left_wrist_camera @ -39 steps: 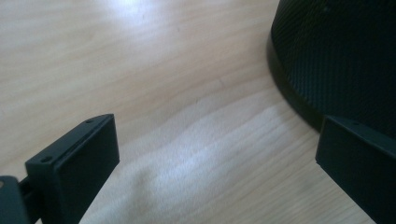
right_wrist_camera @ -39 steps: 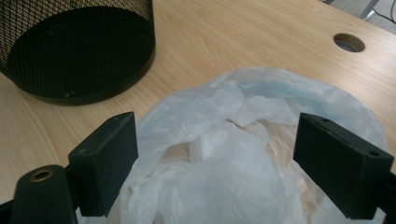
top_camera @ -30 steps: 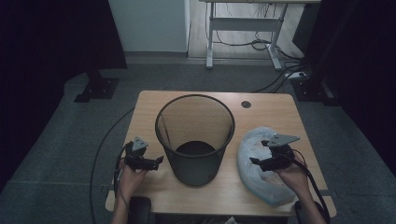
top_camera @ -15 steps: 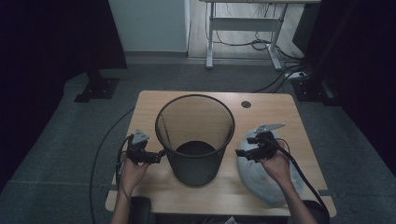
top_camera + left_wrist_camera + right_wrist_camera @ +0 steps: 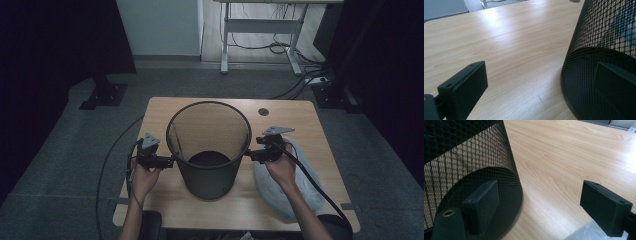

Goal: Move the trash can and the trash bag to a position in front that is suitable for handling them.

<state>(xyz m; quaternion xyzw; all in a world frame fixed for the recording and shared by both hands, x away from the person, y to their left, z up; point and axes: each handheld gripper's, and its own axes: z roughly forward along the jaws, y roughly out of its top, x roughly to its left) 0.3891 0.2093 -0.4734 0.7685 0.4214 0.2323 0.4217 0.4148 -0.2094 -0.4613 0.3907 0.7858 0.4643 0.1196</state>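
A black mesh wastebasket [image 5: 209,176] stands upright in the middle of the wooden table [image 5: 161,116]. My left gripper [image 5: 172,161] is level at the basket's left side, near the rim, and its jaws are wide apart. In the left gripper view the left gripper [image 5: 539,85] has one jaw over bare wood and the other against the mesh wall [image 5: 599,37]. My right gripper [image 5: 249,154] is at the basket's right side, also open. In the right gripper view the right gripper [image 5: 544,205] has one jaw in front of the mesh [image 5: 461,157]. Whether either jaw touches the mesh I cannot tell.
A crumpled translucent plastic bag [image 5: 303,186] lies on the table's right side under my right forearm; its edge [image 5: 584,233] shows in the right gripper view. A round cable hole [image 5: 263,112] sits at the table's far right. A desk frame [image 5: 260,35] stands on the floor beyond.
My right gripper has moved left, from above the plastic bag to the basket's right side. My left gripper has edged up and closer to the basket's left side. The basket has stayed put.
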